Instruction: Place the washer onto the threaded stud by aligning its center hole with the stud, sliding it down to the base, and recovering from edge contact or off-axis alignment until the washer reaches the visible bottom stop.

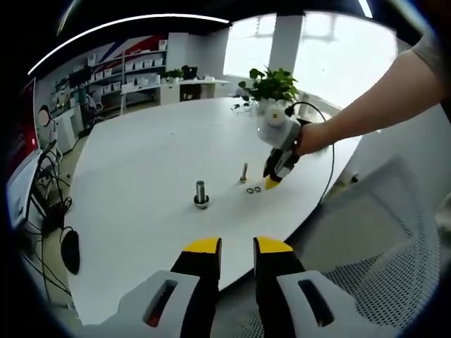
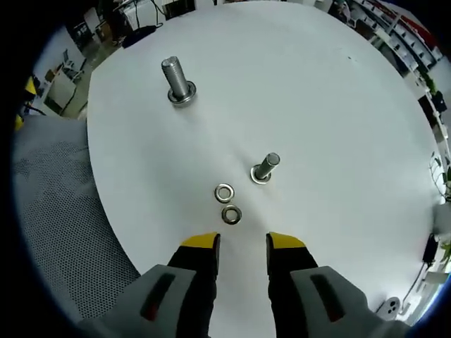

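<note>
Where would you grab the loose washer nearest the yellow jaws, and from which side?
Probably by its outer rim, coming straight down from above. The near washer lies flat on the white table, almost touching the second washer, so the right gripper, open, should pinch across the free sides.

Bright daylight floods in from far windows (image 1: pixel 331 49), blown out white; table (image 1: pixel 155 162) glares softly, fisheye edges bend, shadows faint.

Office-like lab: white table (image 1: pixel 141 162), stocked shelves (image 1: pixel 130 67), potted plant (image 1: pixel 271 84).
</note>
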The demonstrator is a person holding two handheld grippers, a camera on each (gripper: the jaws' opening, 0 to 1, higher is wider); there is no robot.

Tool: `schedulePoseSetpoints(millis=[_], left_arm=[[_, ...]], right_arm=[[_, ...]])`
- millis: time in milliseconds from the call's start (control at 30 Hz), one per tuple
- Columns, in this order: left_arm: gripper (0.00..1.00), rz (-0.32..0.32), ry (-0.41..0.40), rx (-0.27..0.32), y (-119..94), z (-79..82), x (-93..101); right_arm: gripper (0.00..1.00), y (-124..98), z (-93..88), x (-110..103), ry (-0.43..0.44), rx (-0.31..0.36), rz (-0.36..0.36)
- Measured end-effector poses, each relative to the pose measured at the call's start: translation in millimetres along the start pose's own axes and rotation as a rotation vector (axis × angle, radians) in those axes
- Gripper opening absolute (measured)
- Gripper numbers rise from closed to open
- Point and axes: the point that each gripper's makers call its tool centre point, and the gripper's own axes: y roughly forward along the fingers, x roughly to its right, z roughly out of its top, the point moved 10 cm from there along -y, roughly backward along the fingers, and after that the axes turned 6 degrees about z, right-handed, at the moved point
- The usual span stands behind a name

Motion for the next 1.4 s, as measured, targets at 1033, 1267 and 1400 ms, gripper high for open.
schedulePoseSetpoints(millis=[1033,1267,1400], left_arm=[[0.14,0.020,-0.004,-0.005,1,-0.1,-3.2],[0.13,0.019,-0.001,-0.009,1,-0.5,-2.8],[0.13,0.018,0.002,-0.014,1,-0.9,-2.6]], right_arm=[[0.16,16,20.9,-5,-0.165,-0.049,0.051],[0.15,16,26.4,-4,-0.157,-0.095,0.052],[0.15,17,30.6,-7,-0.136,-0.131,0.030]])
